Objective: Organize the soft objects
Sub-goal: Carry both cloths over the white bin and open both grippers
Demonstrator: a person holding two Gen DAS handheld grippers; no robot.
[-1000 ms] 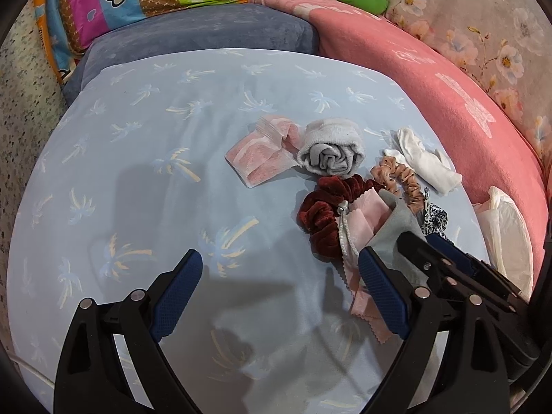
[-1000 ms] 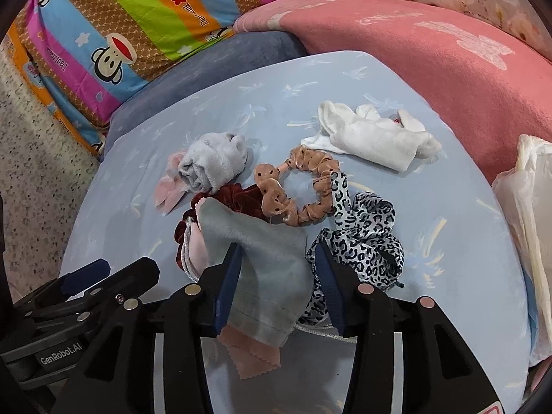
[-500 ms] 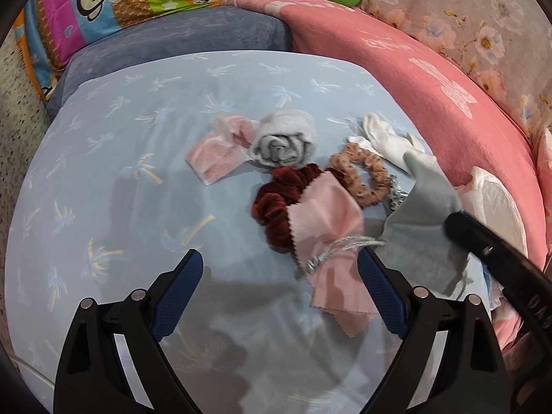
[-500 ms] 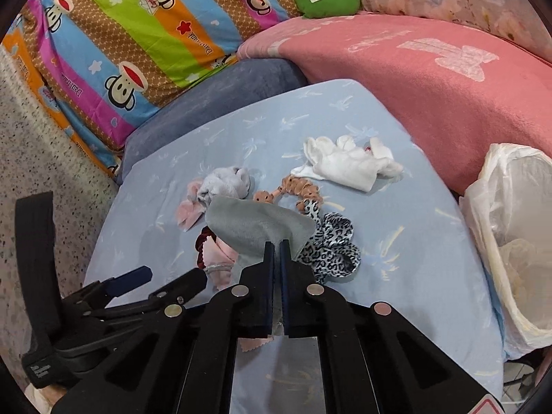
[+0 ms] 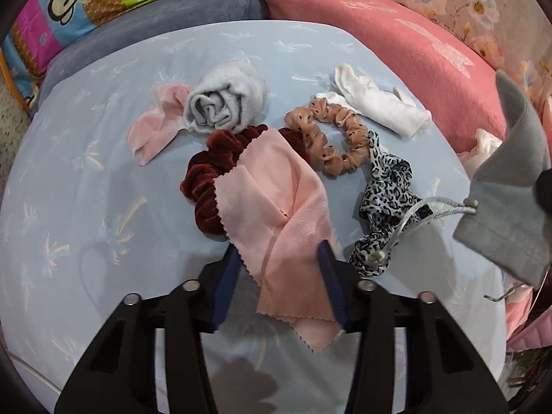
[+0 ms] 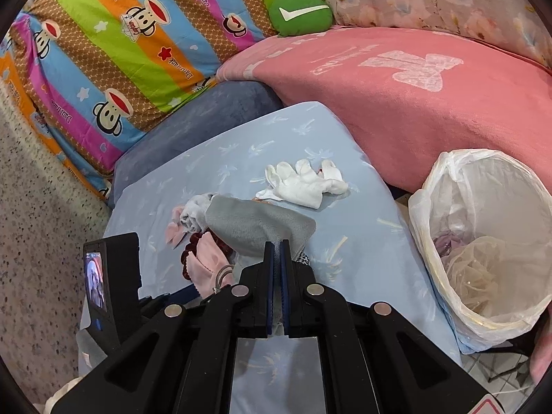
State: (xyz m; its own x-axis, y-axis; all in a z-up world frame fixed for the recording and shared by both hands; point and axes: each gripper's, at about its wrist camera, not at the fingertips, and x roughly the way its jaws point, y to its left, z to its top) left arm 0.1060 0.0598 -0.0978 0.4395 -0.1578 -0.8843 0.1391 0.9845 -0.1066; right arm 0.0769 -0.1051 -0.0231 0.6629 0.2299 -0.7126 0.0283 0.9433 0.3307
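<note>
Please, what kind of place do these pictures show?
Most likely a bedroom or a living room at home: a soft surface under a light blue sheet, a pink blanket, a cartoon-monkey quilt, and a bin lined with a plastic bag.

A: What is the left gripper (image 5: 279, 276) doing?
B: Pointing steeply down, its jaws just closing around the pink cloth (image 5: 276, 207).
A: And the right gripper (image 6: 276, 272)?
B: Clamping the grey pouch (image 6: 255, 224), at three o'clock of the left.
</note>
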